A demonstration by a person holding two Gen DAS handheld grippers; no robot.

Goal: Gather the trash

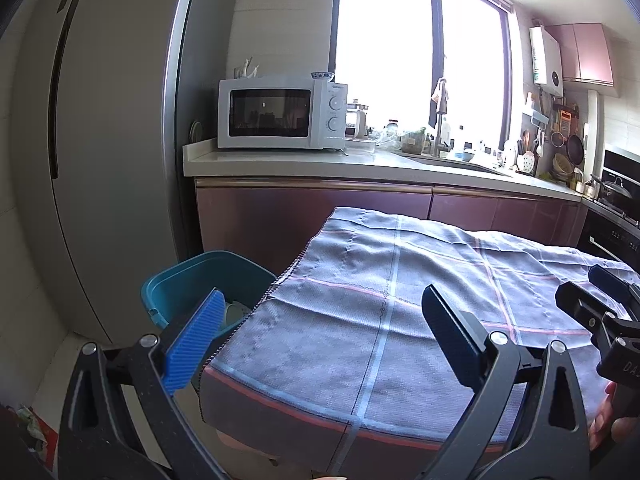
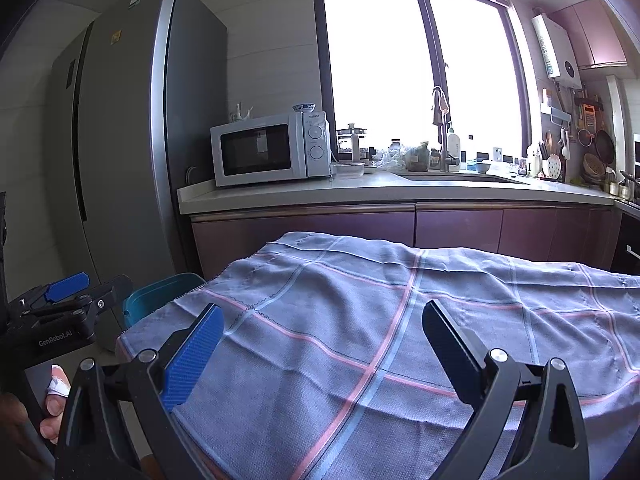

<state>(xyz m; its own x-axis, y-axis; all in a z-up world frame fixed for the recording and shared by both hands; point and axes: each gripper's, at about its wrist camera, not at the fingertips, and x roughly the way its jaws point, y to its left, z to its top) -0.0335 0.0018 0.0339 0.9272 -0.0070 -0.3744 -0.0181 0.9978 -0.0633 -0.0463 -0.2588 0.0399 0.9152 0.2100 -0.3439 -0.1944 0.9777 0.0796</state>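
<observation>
A teal bin [image 1: 188, 280] stands on the floor at the table's left end, with pale crumpled items [image 1: 234, 314] inside; in the right wrist view only the teal bin's rim [image 2: 160, 292] shows past the cloth. My left gripper [image 1: 324, 312] is open, empty, and hovers over the table's left edge beside the bin. My right gripper [image 2: 324, 320] is open and empty above the checked cloth [image 2: 400, 320]. No loose trash shows on the cloth [image 1: 400, 300]. Each view catches the other gripper at its edge: the right one [image 1: 608, 300] and the left one [image 2: 68, 300].
A tall grey fridge [image 1: 100, 140] stands behind the bin. A white microwave [image 1: 280, 112] sits on the counter [image 1: 280, 160], with a sink, bottles and hanging utensils under the bright window. Purple cabinets [image 2: 360, 224] run behind the table. A hand [image 2: 52, 404] holds the left tool.
</observation>
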